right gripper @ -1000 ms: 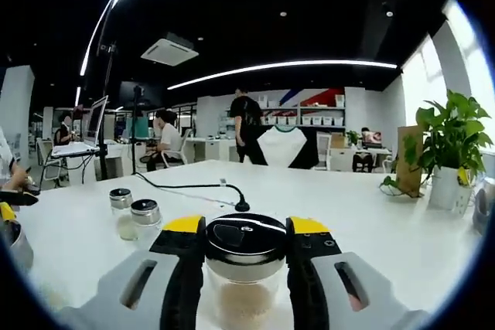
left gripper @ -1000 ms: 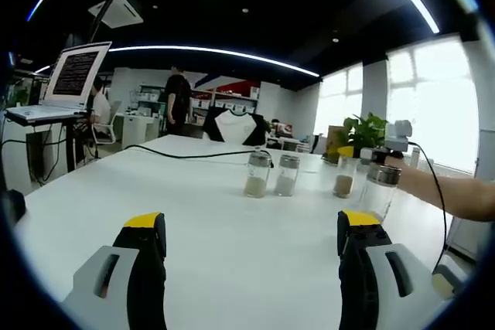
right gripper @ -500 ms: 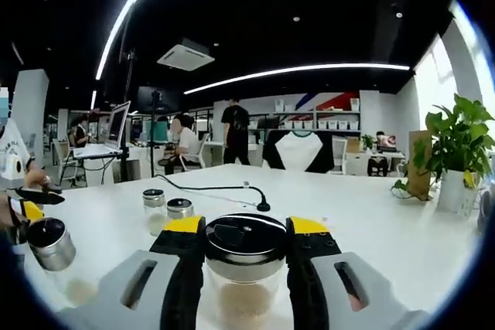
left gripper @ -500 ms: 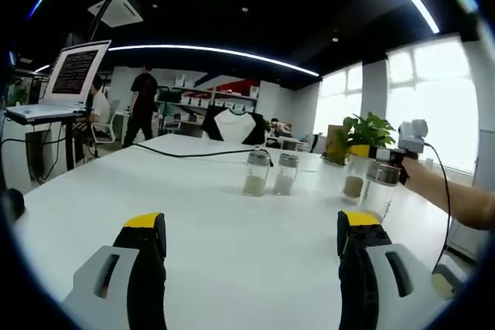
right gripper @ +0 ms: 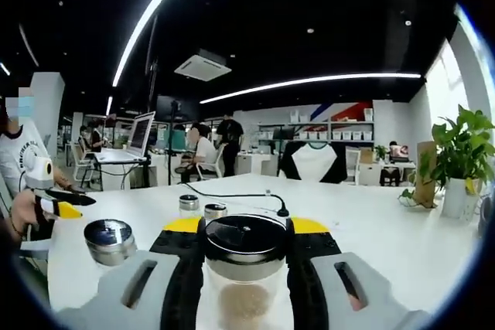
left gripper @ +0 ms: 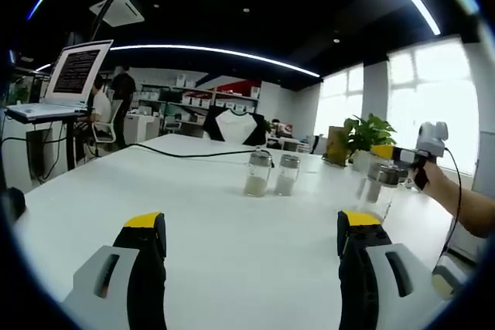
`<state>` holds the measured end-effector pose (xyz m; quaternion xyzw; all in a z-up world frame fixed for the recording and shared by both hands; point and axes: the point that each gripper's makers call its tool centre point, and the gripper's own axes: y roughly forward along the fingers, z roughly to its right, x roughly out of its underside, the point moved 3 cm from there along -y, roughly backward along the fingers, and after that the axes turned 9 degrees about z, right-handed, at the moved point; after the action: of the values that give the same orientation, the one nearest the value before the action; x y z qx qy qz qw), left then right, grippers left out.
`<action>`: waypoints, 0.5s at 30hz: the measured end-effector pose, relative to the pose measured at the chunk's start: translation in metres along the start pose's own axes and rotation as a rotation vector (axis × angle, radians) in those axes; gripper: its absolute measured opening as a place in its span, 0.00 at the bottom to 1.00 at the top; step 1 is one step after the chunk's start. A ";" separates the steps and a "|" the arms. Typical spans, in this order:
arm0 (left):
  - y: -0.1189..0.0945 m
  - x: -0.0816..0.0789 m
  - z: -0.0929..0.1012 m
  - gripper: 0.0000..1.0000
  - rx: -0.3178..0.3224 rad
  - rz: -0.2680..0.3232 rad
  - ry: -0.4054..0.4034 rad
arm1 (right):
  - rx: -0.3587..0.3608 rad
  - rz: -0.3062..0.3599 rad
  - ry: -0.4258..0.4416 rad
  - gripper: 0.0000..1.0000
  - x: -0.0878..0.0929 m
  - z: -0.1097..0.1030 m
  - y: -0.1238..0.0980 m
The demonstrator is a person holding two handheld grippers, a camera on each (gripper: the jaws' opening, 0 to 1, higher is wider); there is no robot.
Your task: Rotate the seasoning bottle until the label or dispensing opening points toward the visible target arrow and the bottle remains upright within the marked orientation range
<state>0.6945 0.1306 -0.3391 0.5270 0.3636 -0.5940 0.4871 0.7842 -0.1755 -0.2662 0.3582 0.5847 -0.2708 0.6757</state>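
White table (left gripper: 193, 214); right tongs (right gripper: 245, 229) clamp seasoning bottle (right gripper: 244, 276); two shakers (right gripper: 199, 208) behind

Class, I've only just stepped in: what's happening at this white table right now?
A person works with a handheld gripper in each hand. The right gripper is shut on a seasoning bottle with a dark lid and pale grains, held upright between its jaws. The left gripper is open and holds nothing, its jaws over the table. Two more bottles stand side by side further along the table, near a black cable. Another steel-lidded bottle stands beside the held one.
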 end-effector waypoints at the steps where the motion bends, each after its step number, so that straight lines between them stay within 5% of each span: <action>1: 0.000 0.000 0.000 0.97 0.000 -0.001 0.000 | -0.006 0.005 0.000 0.39 -0.002 -0.003 -0.003; 15: -0.003 -0.001 0.006 0.97 -0.007 0.010 0.000 | -0.028 0.036 0.042 0.39 -0.014 -0.023 -0.041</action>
<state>0.6896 0.1263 -0.3369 0.5271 0.3630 -0.5902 0.4919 0.7360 -0.1819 -0.2607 0.3647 0.5960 -0.2427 0.6730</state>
